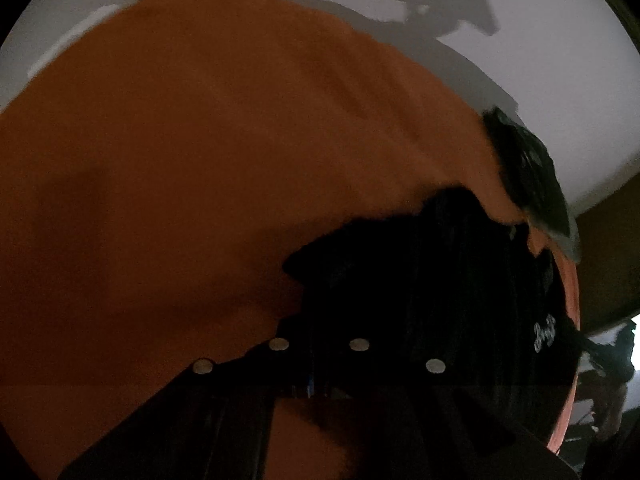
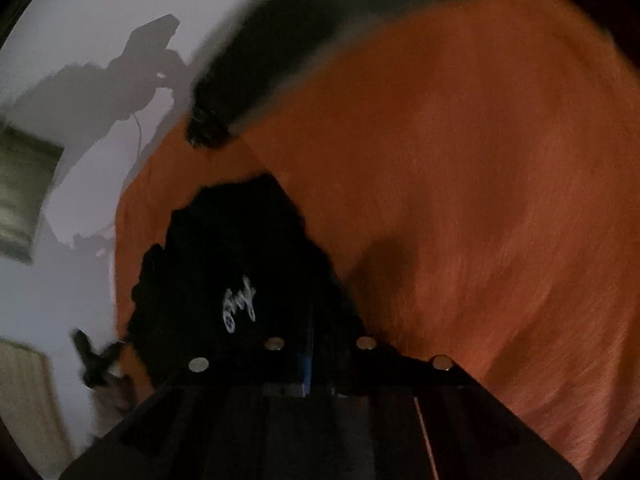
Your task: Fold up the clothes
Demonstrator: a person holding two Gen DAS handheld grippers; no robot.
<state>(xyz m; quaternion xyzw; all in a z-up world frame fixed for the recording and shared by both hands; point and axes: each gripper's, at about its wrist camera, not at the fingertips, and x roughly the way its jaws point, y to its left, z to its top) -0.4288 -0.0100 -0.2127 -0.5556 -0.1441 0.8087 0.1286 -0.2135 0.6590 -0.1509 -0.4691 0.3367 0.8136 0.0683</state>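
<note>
An orange garment (image 1: 200, 160) fills most of the left wrist view and hangs close to the camera. It has a dark trim (image 1: 528, 176) at its right edge and a black panel with a white script logo (image 1: 545, 330). My left gripper (image 1: 360, 264) is shut, its dark fingers buried in the fabric. In the right wrist view the same orange garment (image 2: 460, 200) covers the right side, with the dark trim (image 2: 280, 48) at the top. The black logo panel (image 2: 239, 304) drapes over my right gripper (image 2: 264, 200), which is shut on the cloth. The fingertips blend with the black fabric.
A white surface (image 1: 560, 80) lies behind the garment and carries shadows of the grippers and a cable. Its edge runs at the right, with brown beyond it (image 1: 600, 248). The white surface (image 2: 100, 12) is also on the left of the right wrist view, beside a blurred greenish object (image 2: 24, 192).
</note>
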